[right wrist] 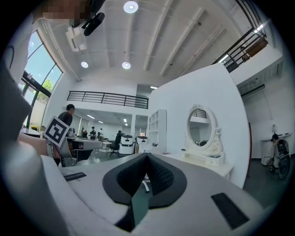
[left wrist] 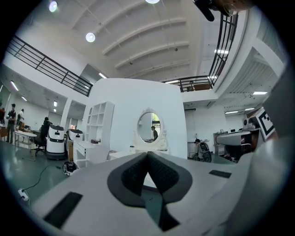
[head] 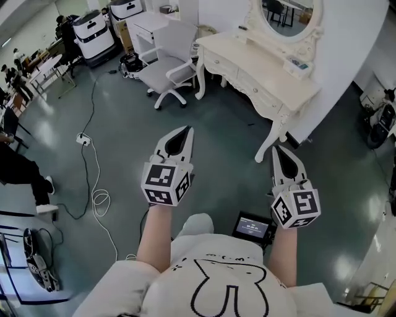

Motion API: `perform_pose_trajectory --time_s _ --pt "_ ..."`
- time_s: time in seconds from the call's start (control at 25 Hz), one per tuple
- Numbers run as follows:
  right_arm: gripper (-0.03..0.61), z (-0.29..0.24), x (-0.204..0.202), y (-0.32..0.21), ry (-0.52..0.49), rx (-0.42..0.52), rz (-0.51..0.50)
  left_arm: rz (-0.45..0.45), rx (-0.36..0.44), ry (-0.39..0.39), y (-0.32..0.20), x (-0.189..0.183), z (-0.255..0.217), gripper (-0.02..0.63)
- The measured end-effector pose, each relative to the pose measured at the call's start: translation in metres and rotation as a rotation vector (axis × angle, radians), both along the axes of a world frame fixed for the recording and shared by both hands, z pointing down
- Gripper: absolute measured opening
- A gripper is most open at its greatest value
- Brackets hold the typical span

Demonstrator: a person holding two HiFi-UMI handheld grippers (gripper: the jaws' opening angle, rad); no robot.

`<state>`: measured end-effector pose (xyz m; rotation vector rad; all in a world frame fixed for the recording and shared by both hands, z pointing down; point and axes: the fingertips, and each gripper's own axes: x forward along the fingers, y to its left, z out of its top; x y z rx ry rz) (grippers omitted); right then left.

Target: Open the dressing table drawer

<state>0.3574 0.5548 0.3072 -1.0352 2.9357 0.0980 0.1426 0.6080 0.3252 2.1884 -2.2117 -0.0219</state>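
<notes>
A cream dressing table (head: 260,65) with an oval mirror (head: 291,13) stands against a white wall, ahead and to the right in the head view. Its drawers (head: 260,88) along the front are closed. My left gripper (head: 183,131) and right gripper (head: 278,150) are held level over the floor, well short of the table, both shut with nothing in them. In the left gripper view the mirror (left wrist: 148,126) shows straight ahead above the closed tips of the left gripper (left wrist: 147,155). In the right gripper view the table (right wrist: 209,165) lies to the right of the right gripper (right wrist: 147,156).
A white office chair (head: 168,65) stands left of the table. A white cable and power strip (head: 83,140) lie on the grey floor to the left. White robot units (head: 93,34) and desks with people are further back left. A small screen (head: 252,228) sits near my legs.
</notes>
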Motion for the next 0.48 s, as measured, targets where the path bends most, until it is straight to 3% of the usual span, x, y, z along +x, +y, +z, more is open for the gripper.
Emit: perform_pose_trajectory --time_s 0.24,0.48 --pt "0.014 0.006 -0.023 -0.032 0.010 -0.009 -0.010 -0.022 -0.003 0.016 -0.027 -0.025 0.005 0.017" --pt "0.014 0.007 -0.061 -0.088 0.013 -0.005 0.003 -0.004 0.006 0.016 -0.091 -0.062 0.004 0.017"
